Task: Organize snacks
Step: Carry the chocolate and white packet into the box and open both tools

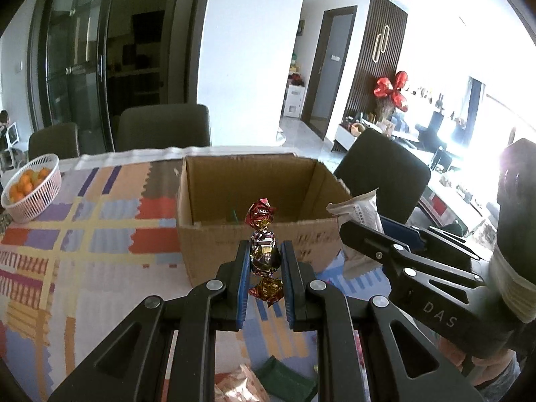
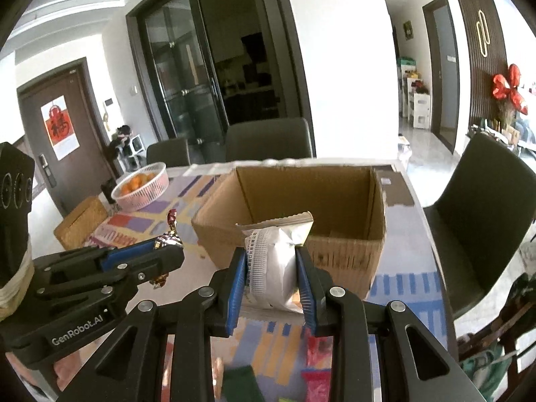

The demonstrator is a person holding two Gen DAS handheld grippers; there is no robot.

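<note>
Open box [image 1: 254,201] on the tabletop [image 1: 100,234], just ahead of both tools. Candy [image 1: 264,251] clamped in left tool [image 1: 265,261]; packet [image 2: 274,268] clamped in right tool [image 2: 272,278]. The tools are side by side. Fruit basket [image 1: 31,187] far left of the box. Chairs [image 1: 164,127] behind the tabletop.

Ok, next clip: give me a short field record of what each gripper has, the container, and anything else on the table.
left gripper: shut on foil-wrapped candy
right gripper: shut on white snack packet
container: open cardboard box, beyond both grippers; inside mostly bare as far as visible
table: patterned tablecloth
other: white basket of oranges, to the box's left
</note>
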